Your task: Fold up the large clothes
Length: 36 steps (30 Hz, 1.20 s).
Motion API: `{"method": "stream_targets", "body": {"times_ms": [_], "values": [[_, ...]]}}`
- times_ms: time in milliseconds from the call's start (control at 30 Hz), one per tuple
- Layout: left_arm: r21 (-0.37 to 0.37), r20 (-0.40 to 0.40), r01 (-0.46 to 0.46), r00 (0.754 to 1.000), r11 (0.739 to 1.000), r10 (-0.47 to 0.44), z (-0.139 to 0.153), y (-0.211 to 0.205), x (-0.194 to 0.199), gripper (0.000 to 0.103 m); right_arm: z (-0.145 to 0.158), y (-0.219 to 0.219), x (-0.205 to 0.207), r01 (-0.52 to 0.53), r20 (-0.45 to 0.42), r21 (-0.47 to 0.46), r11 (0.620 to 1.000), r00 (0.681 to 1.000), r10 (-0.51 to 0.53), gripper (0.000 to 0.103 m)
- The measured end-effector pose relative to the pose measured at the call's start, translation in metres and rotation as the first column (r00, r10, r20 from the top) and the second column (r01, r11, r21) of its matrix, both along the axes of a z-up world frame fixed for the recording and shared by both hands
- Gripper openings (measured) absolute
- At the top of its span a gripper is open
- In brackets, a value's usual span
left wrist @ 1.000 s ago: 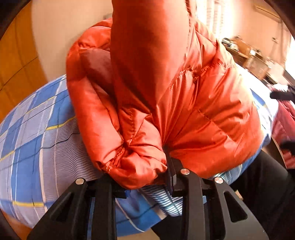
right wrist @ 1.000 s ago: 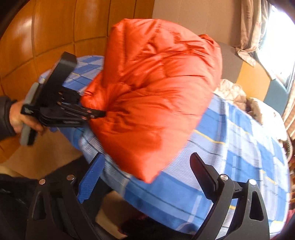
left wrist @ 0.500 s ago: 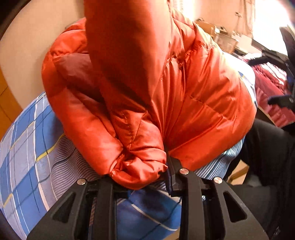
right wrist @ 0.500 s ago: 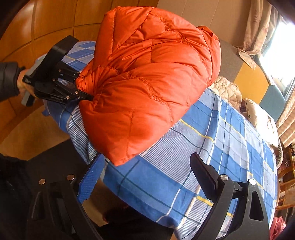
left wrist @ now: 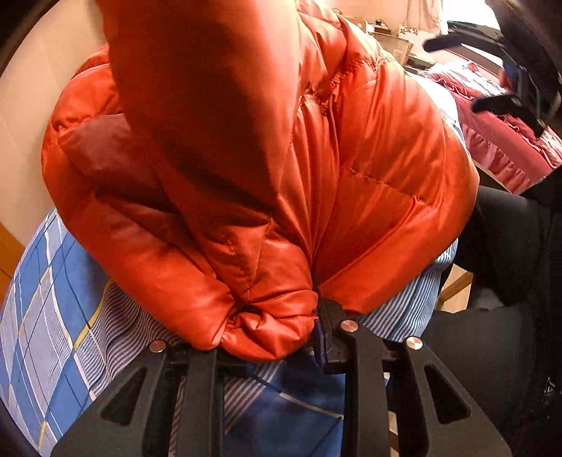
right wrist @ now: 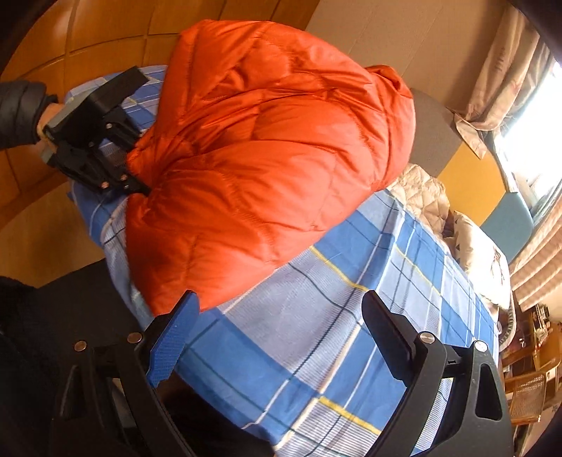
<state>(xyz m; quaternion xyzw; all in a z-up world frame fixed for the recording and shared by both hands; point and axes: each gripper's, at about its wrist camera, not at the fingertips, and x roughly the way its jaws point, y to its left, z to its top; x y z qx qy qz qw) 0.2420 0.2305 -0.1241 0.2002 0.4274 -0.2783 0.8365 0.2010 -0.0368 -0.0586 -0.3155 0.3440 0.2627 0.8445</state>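
Note:
An orange puffer jacket (right wrist: 267,165) lies bunched in a mound on the near corner of a bed with a blue plaid sheet (right wrist: 351,316). In the left wrist view the jacket (left wrist: 281,175) fills the frame. My left gripper (left wrist: 267,316) is shut on a bunched fold of the jacket at its near edge; it also shows in the right wrist view (right wrist: 140,182), gripping the jacket's left side. My right gripper (right wrist: 277,309) is open and empty, hovering over the sheet just below the jacket's lower edge. It shows at the top right of the left wrist view (left wrist: 491,70).
A wooden wardrobe wall (right wrist: 87,31) stands left of the bed. A quilted blanket and pillow (right wrist: 467,232) lie at the bed's far side. Curtains (right wrist: 509,59) hang at the right. A dark red garment (left wrist: 502,140) lies beyond the jacket. My dark trousers (left wrist: 498,316) are by the bed edge.
The jacket has come down from hanging and settled onto the bed corner. My left gripper keeps its hold and has moved in closer. The right gripper stays open and has drawn slightly nearer.

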Motion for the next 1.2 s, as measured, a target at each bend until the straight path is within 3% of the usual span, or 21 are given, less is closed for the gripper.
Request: {"method": "stream_targets", "body": {"times_ms": [133, 233, 600, 800, 1000, 1200], "values": [[0.004, -0.005, 0.029, 1.0, 1.0, -0.029, 0.002, 0.001, 0.004, 0.026, -0.002, -0.002, 0.005, 0.005, 0.016, -0.037, 0.999, 1.0, -0.005, 0.094], [0.009, 0.002, 0.031, 1.0, 0.999, -0.031, 0.003, 0.005, 0.002, 0.026, -0.004, -0.009, 0.009, 0.029, 0.005, -0.032, 0.999, 1.0, -0.029, 0.1], [0.027, 0.042, 0.013, 0.999, 1.0, -0.014, -0.007, -0.002, -0.009, 0.025, 0.015, -0.037, 0.036, 0.176, -0.115, 0.209, 0.962, 0.981, -0.154, 0.1], [0.026, 0.061, 0.014, 0.998, 1.0, -0.015, -0.01, -0.003, -0.013, 0.025, 0.048, -0.034, 0.056, 0.151, -0.123, 0.353, 0.923, 0.986, -0.114, 0.1], [0.038, 0.071, 0.021, 0.997, 0.999, -0.024, -0.009, -0.004, -0.014, 0.025, 0.057, -0.009, 0.069, 0.066, -0.076, 0.315, 0.947, 0.996, -0.044, 0.1], [0.014, 0.068, 0.016, 0.998, 1.0, -0.017, -0.011, -0.002, -0.013, 0.025, 0.056, 0.014, 0.076, -0.014, -0.046, 0.205, 0.979, 0.999, 0.024, 0.1]]}}
